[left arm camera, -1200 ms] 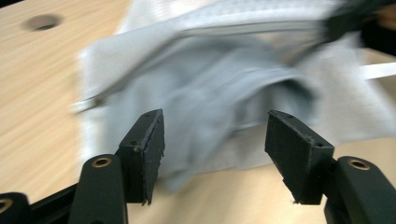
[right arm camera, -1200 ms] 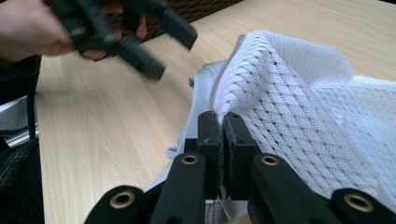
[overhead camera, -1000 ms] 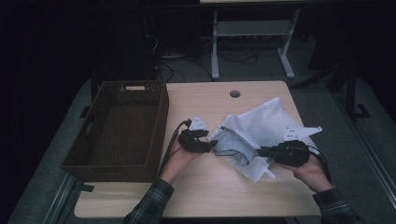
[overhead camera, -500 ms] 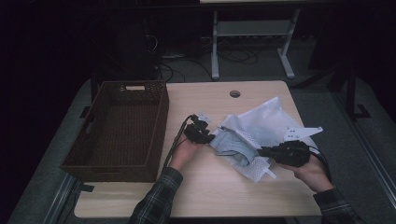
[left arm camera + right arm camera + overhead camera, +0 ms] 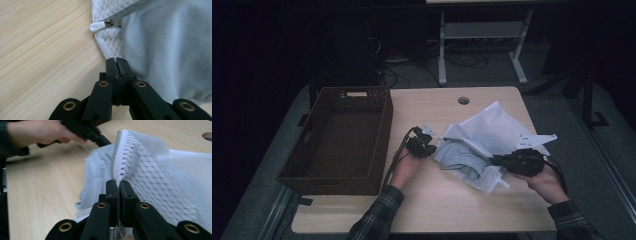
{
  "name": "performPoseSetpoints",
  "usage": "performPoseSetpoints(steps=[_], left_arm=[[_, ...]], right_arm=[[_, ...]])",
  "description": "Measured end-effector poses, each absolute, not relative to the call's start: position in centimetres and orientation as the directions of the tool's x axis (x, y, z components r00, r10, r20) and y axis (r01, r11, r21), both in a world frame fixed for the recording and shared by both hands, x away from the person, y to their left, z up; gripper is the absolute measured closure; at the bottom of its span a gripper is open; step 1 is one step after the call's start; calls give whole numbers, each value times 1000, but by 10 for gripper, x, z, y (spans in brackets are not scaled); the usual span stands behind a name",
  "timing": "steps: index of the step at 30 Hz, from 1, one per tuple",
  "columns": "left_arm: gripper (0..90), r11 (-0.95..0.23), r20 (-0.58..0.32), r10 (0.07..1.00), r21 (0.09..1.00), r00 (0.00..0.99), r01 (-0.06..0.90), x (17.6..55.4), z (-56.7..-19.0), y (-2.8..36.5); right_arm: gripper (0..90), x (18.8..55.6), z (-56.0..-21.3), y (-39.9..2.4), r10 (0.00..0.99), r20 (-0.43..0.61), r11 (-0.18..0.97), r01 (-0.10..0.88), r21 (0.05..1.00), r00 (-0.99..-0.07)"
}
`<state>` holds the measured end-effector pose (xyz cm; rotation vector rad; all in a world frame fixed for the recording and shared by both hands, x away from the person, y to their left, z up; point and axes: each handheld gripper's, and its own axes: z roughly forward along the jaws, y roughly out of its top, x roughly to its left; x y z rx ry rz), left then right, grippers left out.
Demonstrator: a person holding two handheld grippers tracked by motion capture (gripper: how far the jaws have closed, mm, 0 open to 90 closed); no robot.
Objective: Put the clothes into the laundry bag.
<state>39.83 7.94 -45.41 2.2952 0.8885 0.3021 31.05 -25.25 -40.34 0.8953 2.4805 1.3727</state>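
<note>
A white mesh zip bag (image 5: 492, 127) lies on the wooden table (image 5: 437, 200) with a pale grey-blue garment (image 5: 457, 160) spilling from its open side. My left gripper (image 5: 433, 150) is at the bag's left edge. Its jaws have just been closing and now pinch the white hem (image 5: 110, 47), just below the zipper pull (image 5: 98, 25) and beside the garment (image 5: 165, 50). My right gripper (image 5: 494, 161) is shut on the mesh bag (image 5: 155, 185) at its zipper edge, with the fabric rising from between its jaws. The other hand's gripper (image 5: 85, 131) shows beyond it.
A dark woven basket (image 5: 339, 137) stands open on the table's left side, close to the left forearm. A cable hole (image 5: 463, 100) is near the table's far edge. Desk legs and cables lie on the floor behind.
The left gripper has sunk onto the bag's left edge and its jaws have closed on the hem. The right gripper has kept still with the bag in it.
</note>
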Motion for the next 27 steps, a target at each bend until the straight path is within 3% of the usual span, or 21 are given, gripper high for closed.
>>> performPoseSetpoints(steps=[16, 21, 27], left_arm=[[870, -535, -35, 689, 649, 724, 541, 329, -444, 113], [664, -521, -38, 669, 688, 742, 505, 317, -433, 114], [360, -532, -60, 558, 740, 828, 412, 308, -416, 87]], right_arm=[[860, 349, -416, -251, 613, 126, 412, 452, 792, -780], [860, 348, -418, -250, 607, 129, 417, 452, 789, -784], [860, 348, -420, -250, 604, 135, 419, 457, 784, -785]])
